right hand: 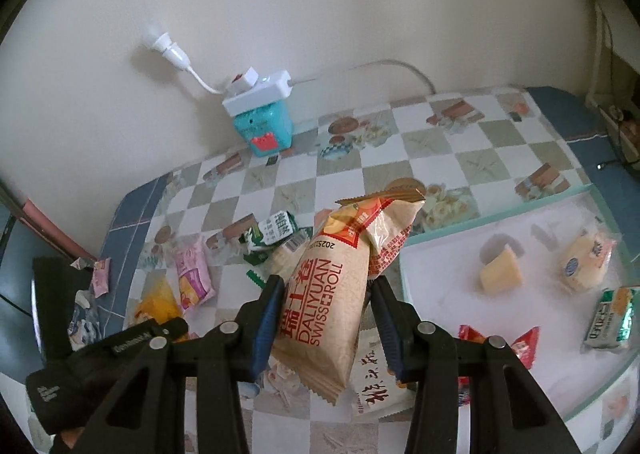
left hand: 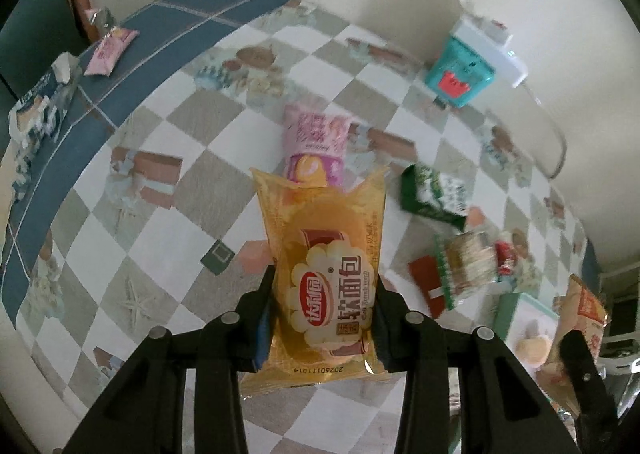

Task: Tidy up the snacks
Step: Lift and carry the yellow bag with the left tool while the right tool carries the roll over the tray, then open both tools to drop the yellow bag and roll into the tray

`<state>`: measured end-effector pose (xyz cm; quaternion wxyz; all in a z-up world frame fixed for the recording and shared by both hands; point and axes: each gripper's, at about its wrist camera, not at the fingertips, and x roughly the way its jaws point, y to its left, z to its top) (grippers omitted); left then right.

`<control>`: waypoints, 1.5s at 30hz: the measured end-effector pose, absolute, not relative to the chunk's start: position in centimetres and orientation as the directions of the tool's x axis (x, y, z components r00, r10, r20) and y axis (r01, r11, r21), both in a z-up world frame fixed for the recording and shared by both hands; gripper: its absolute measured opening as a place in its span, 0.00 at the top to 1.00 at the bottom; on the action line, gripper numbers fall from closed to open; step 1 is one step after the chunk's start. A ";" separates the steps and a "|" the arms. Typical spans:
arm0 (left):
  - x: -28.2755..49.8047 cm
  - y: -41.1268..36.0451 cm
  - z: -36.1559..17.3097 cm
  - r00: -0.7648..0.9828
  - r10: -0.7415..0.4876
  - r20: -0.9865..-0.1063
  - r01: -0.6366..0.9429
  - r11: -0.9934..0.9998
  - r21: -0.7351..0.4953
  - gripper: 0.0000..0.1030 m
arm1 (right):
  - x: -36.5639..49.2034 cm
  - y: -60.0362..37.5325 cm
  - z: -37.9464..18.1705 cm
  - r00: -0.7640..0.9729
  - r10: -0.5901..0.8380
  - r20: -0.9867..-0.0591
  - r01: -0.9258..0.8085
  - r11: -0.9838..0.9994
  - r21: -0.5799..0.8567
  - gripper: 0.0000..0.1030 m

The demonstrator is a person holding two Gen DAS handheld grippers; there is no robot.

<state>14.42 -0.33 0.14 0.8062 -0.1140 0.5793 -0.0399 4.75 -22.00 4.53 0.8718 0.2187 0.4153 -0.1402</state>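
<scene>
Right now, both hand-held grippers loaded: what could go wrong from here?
1. The left hand-held gripper pinches the yellow plastic bread packet near its lower end; the long free end may swing or slip.
2. The right hand-held gripper holds the beige Swiss roll packet tilted, so it could twist out.
3. The white tray already holds snacks, so a drop may knock them.

Yellow soft-bread packet (left hand: pixel 326 286) sealed, held lengthwise clear of the surface. Beige Swiss roll packet (right hand: pixel 328 310) sealed, tilted, also lifted. Pink packet (left hand: pixel 316 142), green packet (left hand: pixel 434 194) lie loose on the checkered surface (left hand: pixel 160 214).
</scene>
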 end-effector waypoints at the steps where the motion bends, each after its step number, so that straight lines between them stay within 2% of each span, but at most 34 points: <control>1: 14.3 -0.5 0.6 0.334 -0.205 -0.920 -0.060 0.969 -0.238 0.59 | 4.6 -22.2 4.8 0.619 -0.068 -0.782 0.428 0.864 0.264 0.54; 13: 12.7 -6.1 4.7 0.401 -0.290 -0.869 0.101 0.957 -0.273 0.59 | 0.3 -28.2 6.6 0.628 -0.201 -0.752 0.557 0.791 0.253 0.54; 20: 10.4 -12.2 5.3 0.387 -0.340 -0.857 0.254 0.933 -0.255 0.59 | -4.1 -33.8 6.9 0.539 -0.338 -0.772 0.728 0.647 0.225 0.54; 25: 8.8 -16.8 4.8 0.358 -0.369 -0.858 0.356 0.903 -0.240 0.59 | -5.9 -36.3 5.5 0.473 -0.362 -0.803 0.789 0.579 0.204 0.54; 32: 7.2 -22.1 2.9 0.328 -0.360 -0.873 0.473 0.863 -0.178 0.59 | -6.0 -37.4 3.1 0.420 -0.322 -0.849 0.812 0.551 0.193 0.54; 36: 7.3 -23.6 2.3 0.337 -0.350 -0.874 0.492 0.857 -0.153 0.59 | -6.0 -37.7 1.4 0.406 -0.261 -0.876 0.814 0.539 0.217 0.54; 45: 8.1 -25.8 1.5 0.347 -0.372 -0.861 0.511 0.845 -0.159 0.59 | -5.6 -38.1 0.4 0.367 -0.260 -0.893 0.831 0.522 0.190 0.53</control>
